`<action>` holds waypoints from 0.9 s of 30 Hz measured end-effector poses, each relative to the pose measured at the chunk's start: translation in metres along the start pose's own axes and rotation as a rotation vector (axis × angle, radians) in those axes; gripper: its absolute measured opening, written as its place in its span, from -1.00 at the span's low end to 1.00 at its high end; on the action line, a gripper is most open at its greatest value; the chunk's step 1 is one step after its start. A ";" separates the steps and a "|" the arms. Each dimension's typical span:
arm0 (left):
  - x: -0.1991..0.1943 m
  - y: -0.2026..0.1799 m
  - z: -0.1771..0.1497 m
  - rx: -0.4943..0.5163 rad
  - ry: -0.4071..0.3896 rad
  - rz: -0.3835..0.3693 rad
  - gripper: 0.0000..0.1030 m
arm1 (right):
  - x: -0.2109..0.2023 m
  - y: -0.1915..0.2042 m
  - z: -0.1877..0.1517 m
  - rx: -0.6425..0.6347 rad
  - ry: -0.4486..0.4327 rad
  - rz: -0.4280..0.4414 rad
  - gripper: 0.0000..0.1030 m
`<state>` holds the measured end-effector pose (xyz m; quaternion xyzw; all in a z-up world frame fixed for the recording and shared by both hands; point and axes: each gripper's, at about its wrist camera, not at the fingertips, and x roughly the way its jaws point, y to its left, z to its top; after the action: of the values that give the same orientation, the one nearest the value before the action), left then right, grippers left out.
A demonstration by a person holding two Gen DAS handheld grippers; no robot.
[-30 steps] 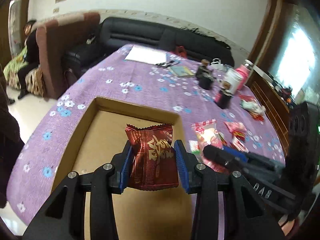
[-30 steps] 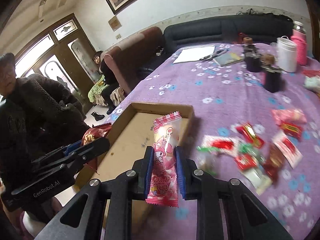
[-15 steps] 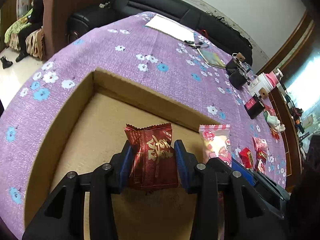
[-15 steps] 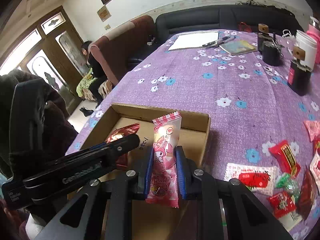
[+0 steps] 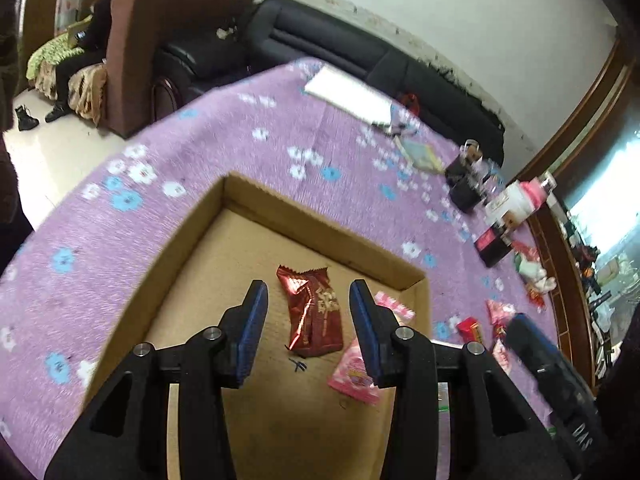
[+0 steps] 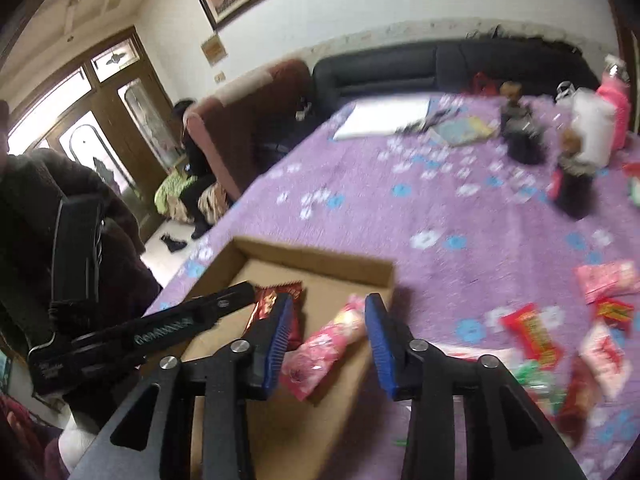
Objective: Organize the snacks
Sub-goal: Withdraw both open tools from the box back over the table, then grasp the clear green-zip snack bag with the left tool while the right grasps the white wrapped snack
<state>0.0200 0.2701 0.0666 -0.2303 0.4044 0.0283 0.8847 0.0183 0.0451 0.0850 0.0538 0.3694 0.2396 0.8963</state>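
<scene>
One cardboard box (image 5: 248,196) holds two snack packets: one red (image 5: 314,312), one pink (image 5: 354,372).

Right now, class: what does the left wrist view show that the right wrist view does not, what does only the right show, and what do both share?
Only the left wrist view shows the open left gripper head-on, with the whole dark red snack packet lying flat between its fingers. Only the right wrist view shows the open right gripper and the loose snacks scattered on the purple tablecloth. Both show the cardboard box and the pink snack packet inside it.
</scene>
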 end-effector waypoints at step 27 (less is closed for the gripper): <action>-0.054 -0.090 -0.082 0.253 -0.001 -0.184 0.51 | -0.033 -0.098 -0.084 -0.096 0.133 -0.096 0.01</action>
<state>-0.0525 0.1621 0.0936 -0.1532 0.3816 -0.1042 0.9056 -0.0207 -0.0635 0.0186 -0.0229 0.4186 0.2167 0.8817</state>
